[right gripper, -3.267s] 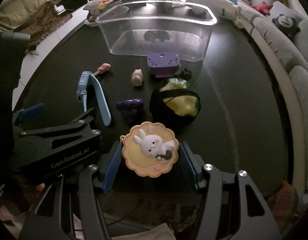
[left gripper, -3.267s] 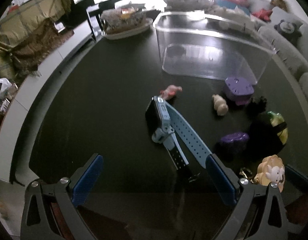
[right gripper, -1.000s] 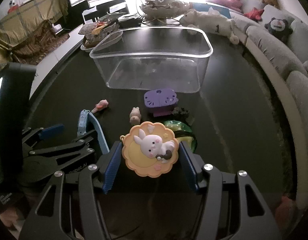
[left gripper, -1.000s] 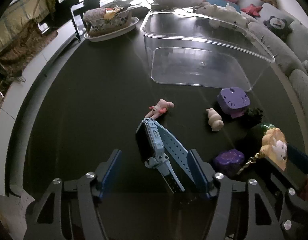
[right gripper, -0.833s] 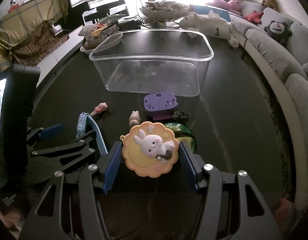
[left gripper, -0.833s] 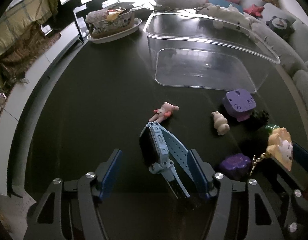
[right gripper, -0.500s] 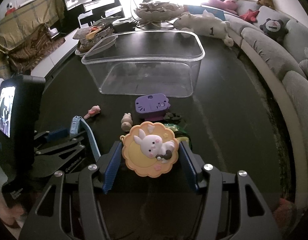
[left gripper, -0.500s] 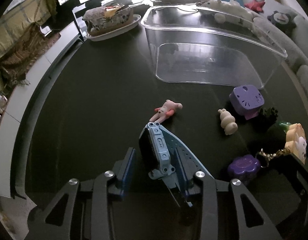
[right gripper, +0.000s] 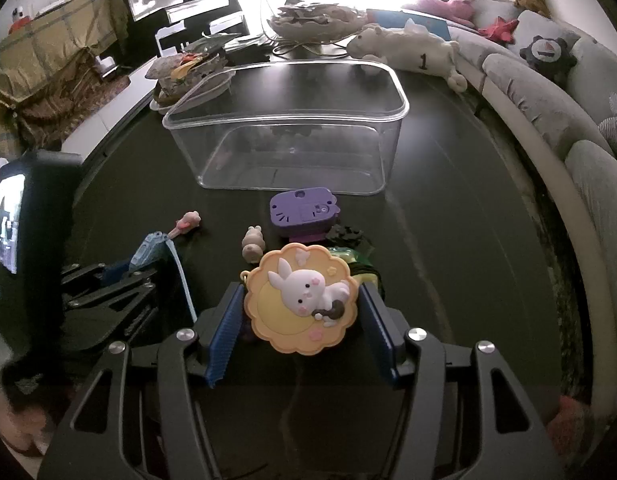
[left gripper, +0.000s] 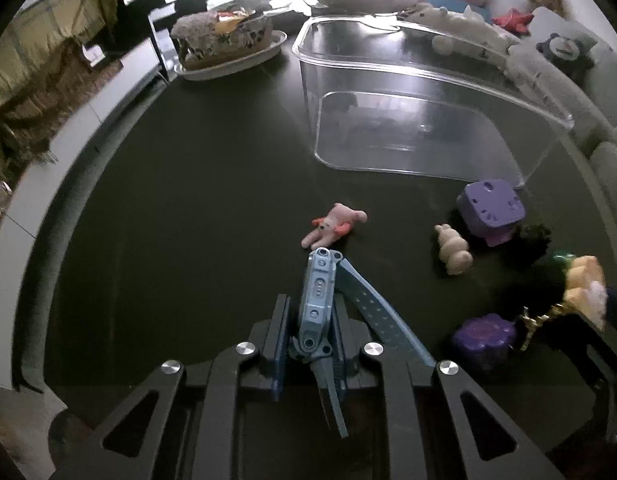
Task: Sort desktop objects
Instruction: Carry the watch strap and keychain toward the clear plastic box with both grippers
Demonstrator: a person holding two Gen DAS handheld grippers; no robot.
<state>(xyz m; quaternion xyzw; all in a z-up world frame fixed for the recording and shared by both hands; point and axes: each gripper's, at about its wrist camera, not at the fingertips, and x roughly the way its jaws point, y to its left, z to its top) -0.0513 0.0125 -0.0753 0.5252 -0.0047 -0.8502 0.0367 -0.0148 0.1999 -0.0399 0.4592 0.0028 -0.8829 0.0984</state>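
The left gripper [left gripper: 308, 334] is closing on the blue watch [left gripper: 318, 300]; the watch body sits edge-up between the pads, which look to be touching it on both sides, and one strap [left gripper: 382, 326] trails off to the right onto the table [left gripper: 188, 200]. Pinching across the thin body likely keeps the loose straps out of the pads. The right gripper [right gripper: 302, 314] grips the yellow rabbit charm [right gripper: 302, 298] by its scalloped edges, face up and above the table (probably parked while the left finishes its grab). The left wrist view shows the charm's chain [left gripper: 538, 320] dangling.

The clear bin [right gripper: 286, 148] stands across the table from both grippers, open-topped, and looks empty, though reflections on its walls make that hard to confirm. Presumably it is the sorting target, so nothing is sorted yet.

Loose on the table between grippers and bin:
- pink toy [left gripper: 334, 226], just beyond the watch
- beige figure [left gripper: 452, 250]
- purple cat-face box [right gripper: 302, 210], close to the bin's near wall
- purple flower piece [left gripper: 484, 334]
- green and black ball [right gripper: 356, 264], partly hidden behind the charm

A dish [left gripper: 232, 66] piled with clutter stands left of the bin.
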